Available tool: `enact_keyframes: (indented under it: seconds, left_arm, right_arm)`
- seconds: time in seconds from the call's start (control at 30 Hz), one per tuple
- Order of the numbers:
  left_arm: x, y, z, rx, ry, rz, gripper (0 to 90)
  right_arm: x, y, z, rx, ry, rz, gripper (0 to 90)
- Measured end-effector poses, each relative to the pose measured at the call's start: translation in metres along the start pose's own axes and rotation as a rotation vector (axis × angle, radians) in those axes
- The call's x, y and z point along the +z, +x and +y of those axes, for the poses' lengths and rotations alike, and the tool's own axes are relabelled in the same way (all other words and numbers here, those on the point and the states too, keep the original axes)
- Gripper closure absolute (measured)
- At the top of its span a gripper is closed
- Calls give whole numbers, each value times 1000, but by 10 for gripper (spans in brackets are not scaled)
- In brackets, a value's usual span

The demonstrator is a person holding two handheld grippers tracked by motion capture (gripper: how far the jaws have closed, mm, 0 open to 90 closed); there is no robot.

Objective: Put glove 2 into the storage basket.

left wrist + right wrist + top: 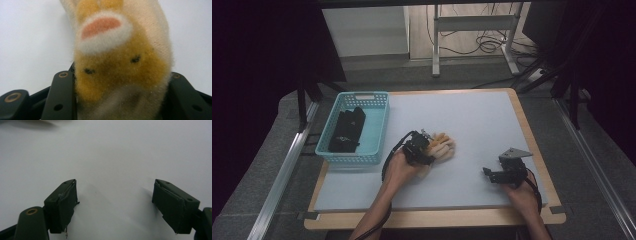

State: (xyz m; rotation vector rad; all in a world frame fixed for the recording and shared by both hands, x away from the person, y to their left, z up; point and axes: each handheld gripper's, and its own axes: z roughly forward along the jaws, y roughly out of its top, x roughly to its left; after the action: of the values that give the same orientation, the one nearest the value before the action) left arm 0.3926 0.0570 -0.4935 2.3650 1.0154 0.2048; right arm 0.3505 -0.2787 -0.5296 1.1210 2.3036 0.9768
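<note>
A soft toy (444, 146) in yellow and cream plush lies on the pale mat (472, 117) near the table's middle. My left gripper (432, 149) is shut on it from the near left side. In the left gripper view the toy (117, 57) sits squeezed between the two black jaws of the left gripper (120, 80), and its pink-and-white patch and two small dark marks face the camera. My right gripper (488, 173) hovers low over the mat at the near right, open. In the right gripper view the right gripper (113, 192) has only bare mat between its jaws.
A light blue mesh basket (350, 157) stands at the table's left edge with a black object (347, 130) inside it. The wooden table rim (432, 218) borders the mat. Dark frame legs and cables stand on the floor behind the table.
</note>
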Motion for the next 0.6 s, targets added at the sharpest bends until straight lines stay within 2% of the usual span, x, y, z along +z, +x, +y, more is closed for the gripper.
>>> enact_keyframes:
  seconds: [0.33,0.6]
  left_arm:
    - [-46,24,15,-54,-32,58,497]
    - [-87,60,17,-124,-42,127,494]
  right_arm:
    - [0,0,0,-1,0,0,198]
    - [0,0,0,-1,0,1,198]
